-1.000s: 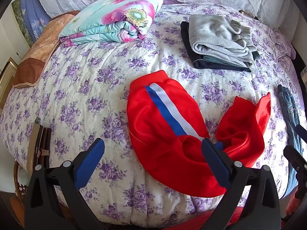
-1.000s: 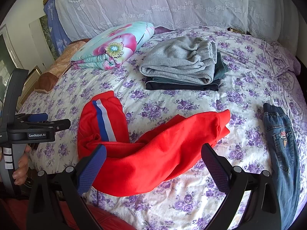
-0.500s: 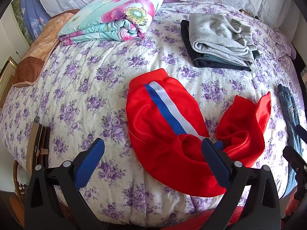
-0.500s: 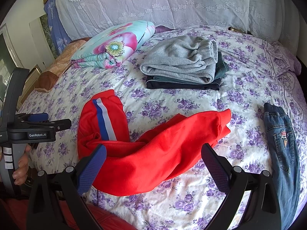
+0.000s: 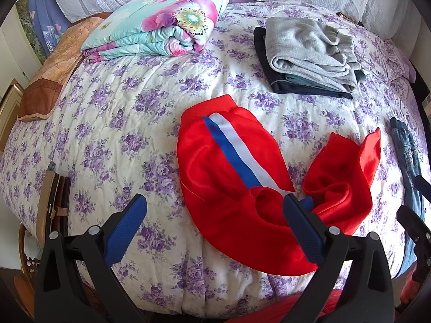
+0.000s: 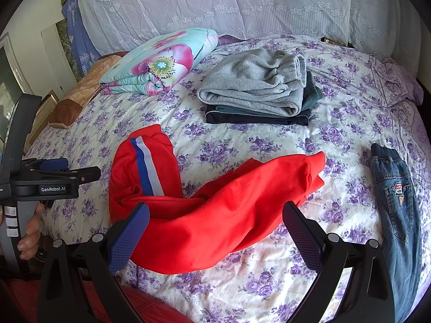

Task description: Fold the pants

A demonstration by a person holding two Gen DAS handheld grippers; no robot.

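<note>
So far no fold has been made on the red pants [image 6: 215, 215]: they lie crumpled near the front edge of the bed [image 6: 336, 113], one leg with a blue-and-white stripe [image 5: 237, 150] running away from the cameras, the other slung off to the right, the two twisted together at the near end. Judged remaining: untwist and spread flat, lay leg on leg, then fold lengthwise sections, then probably add to the pile.

A stack of folded garments [image 6: 256, 94], grey on top of dark ones, sits further back on the bed and looks finished. A pair of jeans [image 6: 396, 204] lies unfolded at the right edge, apart from the red pair.

Left gripper [image 5: 215, 228]: jaws spread wide, nothing between them, held above the near part of the red cloth. Right gripper [image 6: 215, 231]: likewise wide apart and empty, over the same garment.

Containers: none visible. A folded floral quilt [image 5: 161, 29] rests at the far left.
</note>
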